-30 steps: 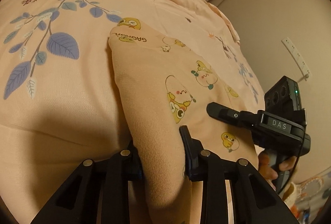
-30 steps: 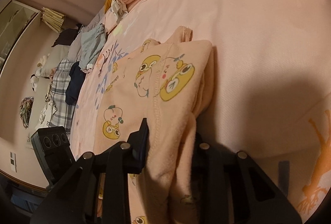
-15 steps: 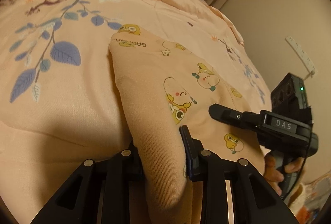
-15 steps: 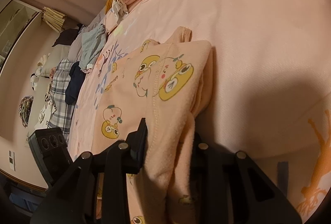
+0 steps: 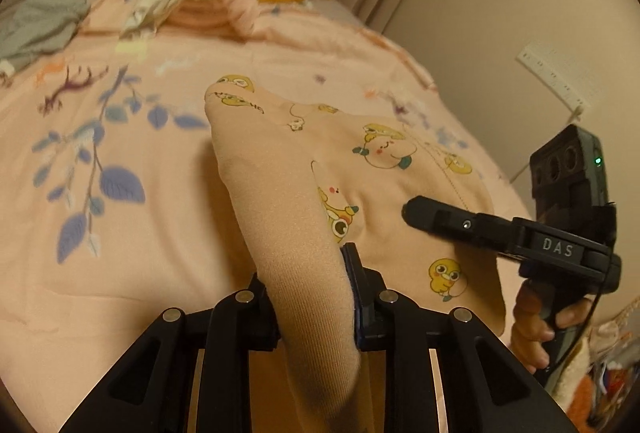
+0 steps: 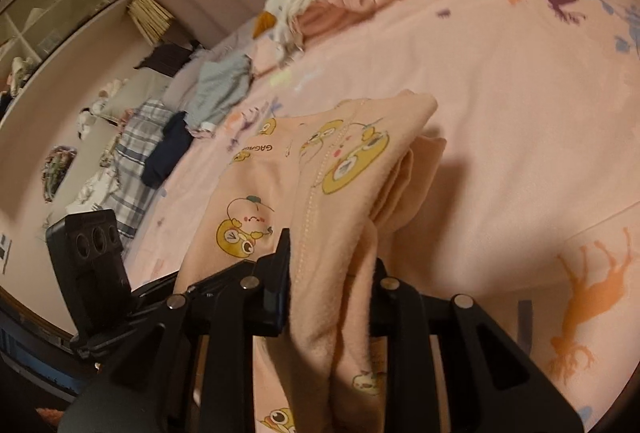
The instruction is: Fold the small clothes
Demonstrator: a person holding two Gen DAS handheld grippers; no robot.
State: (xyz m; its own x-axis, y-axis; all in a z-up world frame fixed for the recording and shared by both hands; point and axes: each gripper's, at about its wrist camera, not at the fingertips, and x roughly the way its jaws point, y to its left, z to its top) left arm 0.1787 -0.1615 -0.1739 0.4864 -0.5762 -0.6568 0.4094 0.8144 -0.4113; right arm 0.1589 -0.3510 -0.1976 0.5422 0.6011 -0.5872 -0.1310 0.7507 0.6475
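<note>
Peach fleece is pinched in both tools: the left gripper [image 5: 310, 297], its jaws closing, and the right gripper [image 6: 332, 289] clamp the small garment [image 5: 360, 169]; its near edge has been raised off the bedspread [image 5: 140, 233] since a second ago; a fold toward the far edge is judged begun.

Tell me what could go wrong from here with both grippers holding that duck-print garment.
1. The left gripper, its jaws closing, pinches only a narrow ridge of the duck-print garment; it could slip free.
2. Layers bunch beside the right gripper, so the fold may land uneven.
3. The far end lies on the bedspread and could drag.
</note>
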